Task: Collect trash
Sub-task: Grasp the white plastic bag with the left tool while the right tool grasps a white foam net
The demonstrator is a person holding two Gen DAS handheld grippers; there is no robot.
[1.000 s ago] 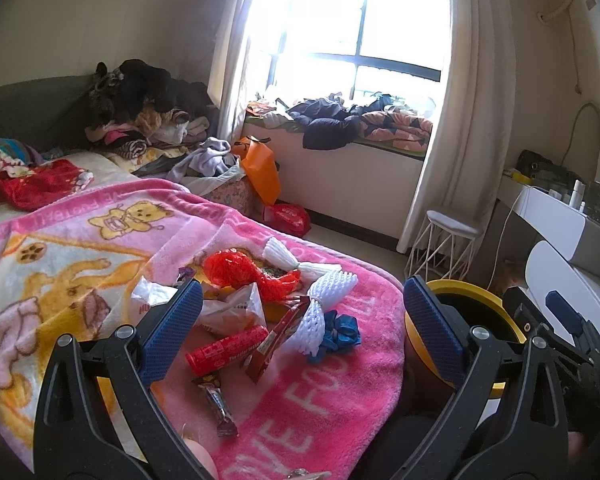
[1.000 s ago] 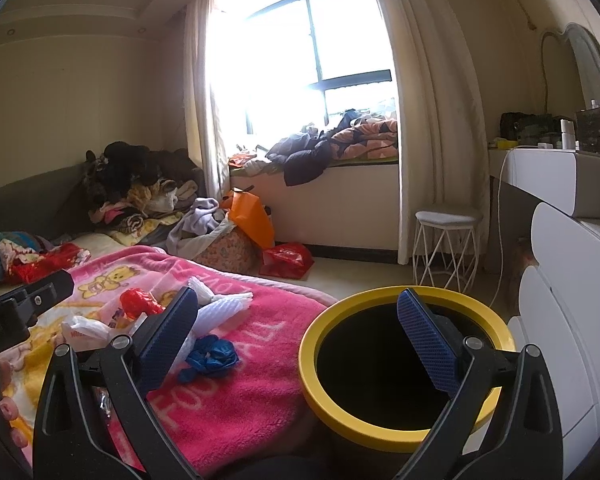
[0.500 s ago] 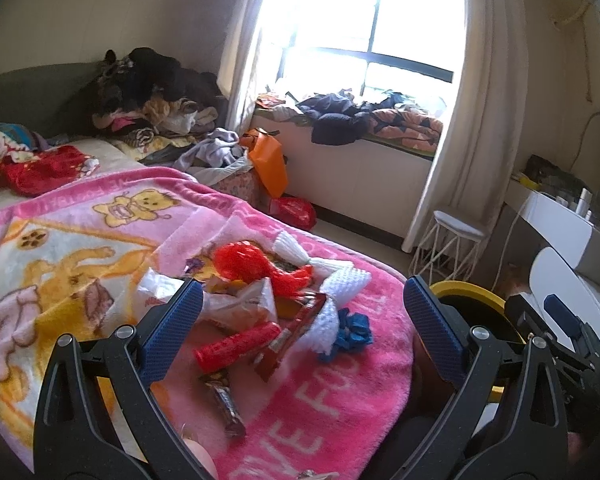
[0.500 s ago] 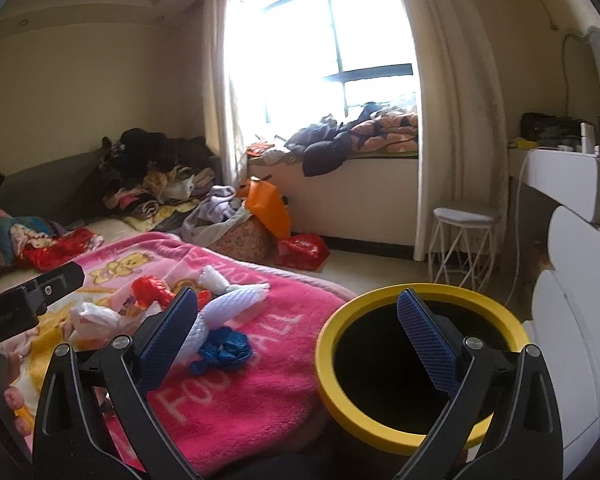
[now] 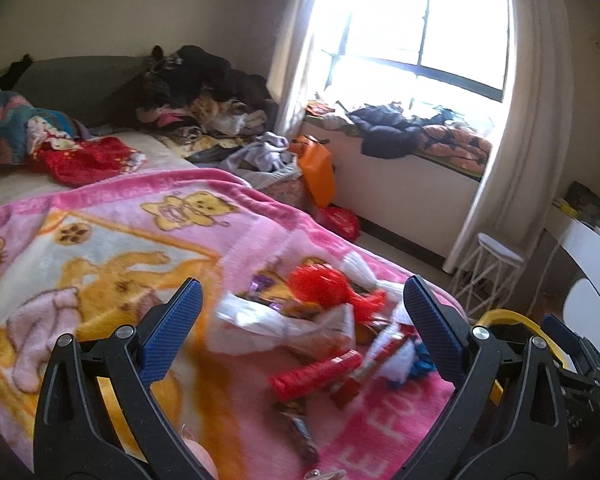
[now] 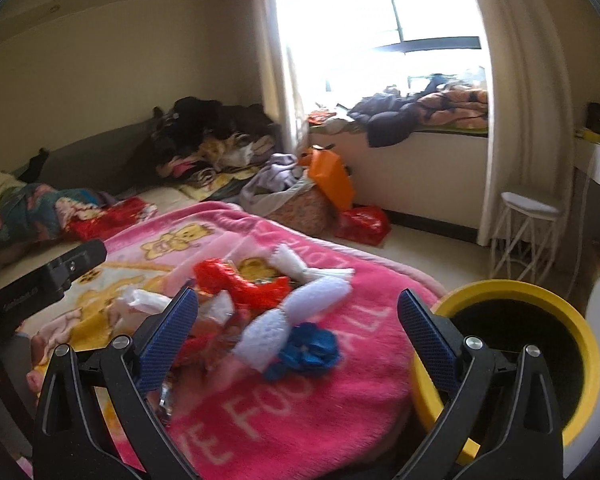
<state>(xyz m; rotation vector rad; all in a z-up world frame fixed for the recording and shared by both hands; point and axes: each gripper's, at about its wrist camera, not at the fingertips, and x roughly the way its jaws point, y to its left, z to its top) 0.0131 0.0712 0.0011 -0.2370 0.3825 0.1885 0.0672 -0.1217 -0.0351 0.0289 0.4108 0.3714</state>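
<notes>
1. The trash (image 6: pixel 260 304) lies in a loose heap on the pink blanket (image 6: pixel 300 412), near the bed's foot corner: red netting (image 5: pixel 324 286), white foam sleeves (image 6: pixel 296 312), a red tube (image 5: pixel 316 372), a crumpled white wrapper (image 5: pixel 284 324), and a blue wad (image 6: pixel 308 348) nearest the edge.
2. The bin (image 6: pixel 580 340), yellow-rimmed and dark inside, stands on the floor just beside that corner; nothing shows in it from here.
3. The left tool (image 5: pixel 300 328) hangs over the heap with its jaws spread wide, holding nothing; the wrapper and tube sit between its fingers in its view.
4. The right tool (image 6: pixel 296 328) is likewise wide apart and empty, aimed at the foam and blue wad, with the bin at its right.
5. The step in hand looks like the approach to a first pick; no piece is gripped yet.
6. The next move calls for lowering one tool onto a single piece, closing on it without snagging the blanket's pile, then carrying it across the bed's edge above the bin.
</notes>
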